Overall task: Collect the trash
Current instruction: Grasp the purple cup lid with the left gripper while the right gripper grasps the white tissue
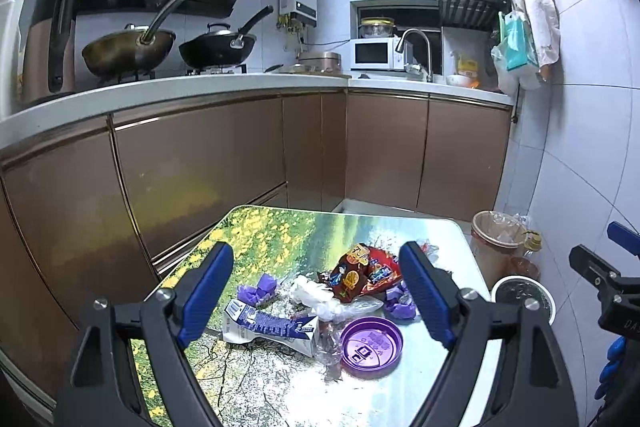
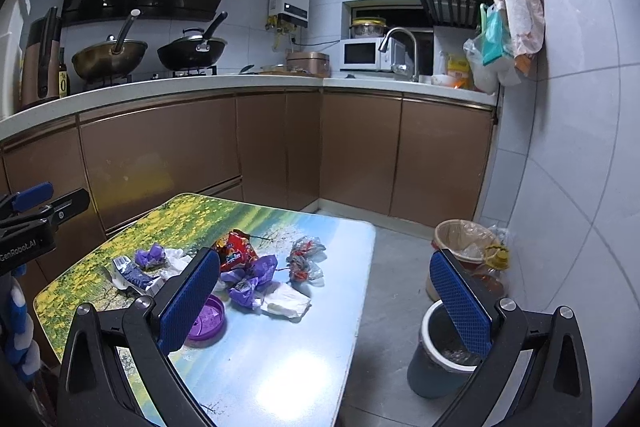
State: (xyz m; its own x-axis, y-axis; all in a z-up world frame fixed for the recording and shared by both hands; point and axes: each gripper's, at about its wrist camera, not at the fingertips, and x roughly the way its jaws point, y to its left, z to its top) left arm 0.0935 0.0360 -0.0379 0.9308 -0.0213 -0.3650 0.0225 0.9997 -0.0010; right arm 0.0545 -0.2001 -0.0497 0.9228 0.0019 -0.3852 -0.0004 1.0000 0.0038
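My left gripper and right gripper both hang spread wide, empty. The trash lies mid-table; my finger hides part of the purple lid. The bin stands right, partly covered.

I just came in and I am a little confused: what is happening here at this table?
A person holds a gripper in each hand above a small table strewn with trash: a purple lid, a flattened carton, a red snack bag, a white tissue. The left gripper and right gripper are both open and empty. A bin waits on the floor beside the table.
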